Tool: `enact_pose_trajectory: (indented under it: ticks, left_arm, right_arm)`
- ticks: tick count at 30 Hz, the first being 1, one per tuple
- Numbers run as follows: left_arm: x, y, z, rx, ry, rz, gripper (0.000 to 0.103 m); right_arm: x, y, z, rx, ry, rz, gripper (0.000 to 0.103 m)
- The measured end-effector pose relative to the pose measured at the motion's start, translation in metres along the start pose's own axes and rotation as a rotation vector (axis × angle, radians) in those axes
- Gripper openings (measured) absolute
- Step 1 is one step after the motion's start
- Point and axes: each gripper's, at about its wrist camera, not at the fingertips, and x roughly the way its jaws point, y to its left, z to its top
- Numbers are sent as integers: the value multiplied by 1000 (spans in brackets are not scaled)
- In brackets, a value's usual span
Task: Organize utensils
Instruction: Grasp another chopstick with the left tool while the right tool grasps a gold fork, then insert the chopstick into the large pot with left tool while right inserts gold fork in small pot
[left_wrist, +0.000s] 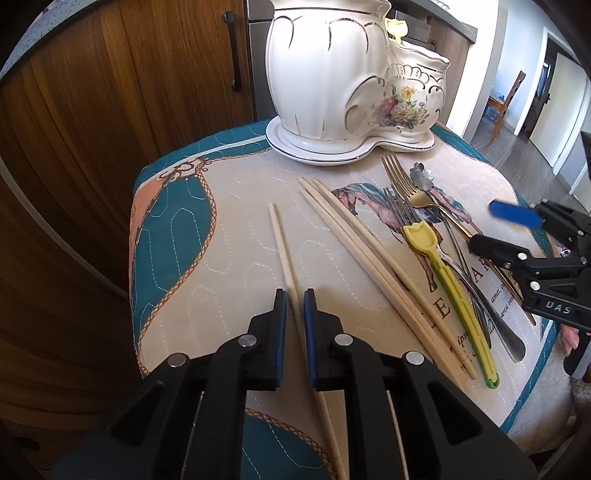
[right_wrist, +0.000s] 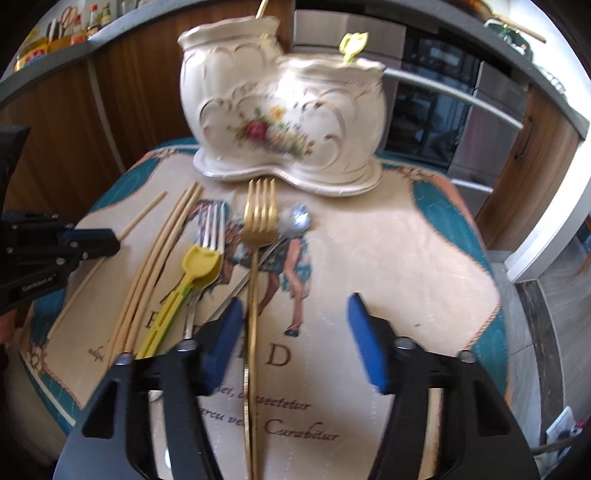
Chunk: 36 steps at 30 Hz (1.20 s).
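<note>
A white floral two-pot utensil holder (left_wrist: 332, 85) (right_wrist: 280, 110) stands at the back of the quilted mat. My left gripper (left_wrist: 294, 299) is nearly shut around a single wooden chopstick (left_wrist: 280, 243) lying on the mat; whether the pads touch it I cannot tell. Three more chopsticks (left_wrist: 369, 258) (right_wrist: 159, 266) lie beside it. My right gripper (right_wrist: 295, 317) is open above the mat, the gold fork (right_wrist: 256, 236) passing by its left finger. A yellow plastic utensil (left_wrist: 443, 273) (right_wrist: 184, 288), a silver fork (right_wrist: 212, 229) and a flower-end spoon (right_wrist: 297, 219) lie in the pile.
The mat (left_wrist: 221, 295) covers a small table with edges close on all sides. Wooden cabinets (left_wrist: 110, 110) stand behind to the left, an oven (right_wrist: 436, 92) behind. A yellow utensil (right_wrist: 351, 44) sticks out of the smaller pot.
</note>
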Motion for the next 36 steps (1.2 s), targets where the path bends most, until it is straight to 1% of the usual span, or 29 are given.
enact_pose_trajectory:
  ticks: [2, 4, 5, 7, 8, 9, 10, 13, 18, 24, 27, 31, 36]
  left_arm:
    - [1, 0, 1, -6, -5, 4, 10]
    - [2, -1, 2, -8, -13, 15, 11]
    - [3, -2, 3, -8, -18, 22, 11]
    - [4, -2, 3, -10, -21, 32, 11]
    - [4, -2, 4, -11, -20, 35, 11]
    - [4, -2, 4, -11, -19, 37, 11]
    - [4, -2, 4, -12, -17, 38, 10]
    - [3, 0, 2, -11, -18, 38, 5]
    - [-6, 6, -3, -33, -39, 17, 4]
    - [-25, 10, 2, -44, -98, 5, 4]
    - [-39, 10, 7, -53, -140, -9, 4]
    - [-62, 11, 13, -56, -222, -30, 4]
    - [-86, 11, 19, -66, -313, -52, 4]
  right_arm:
    - [3, 4, 1, -14, 8, 4, 49]
    - [6, 8, 3, -23, 13, 8, 39]
    - [7, 9, 4, -23, 17, 16, 36]
    - [9, 13, 7, -19, 23, 37, 22]
    - [10, 14, 8, -20, 24, 51, 19]
    - [10, 15, 8, -19, 25, 63, 11]
    - [10, 16, 8, -16, 26, 76, 8]
    - [8, 17, 7, -7, 14, 83, 7]
    - [-1, 11, 5, 13, -23, 90, 7]
    - [-28, 4, 8, 30, -128, 115, 7]
    - [-42, 1, 10, 36, -183, 131, 7]
    - [-57, -1, 12, 44, -255, 135, 7]
    - [-78, -1, 18, 40, -367, 129, 7]
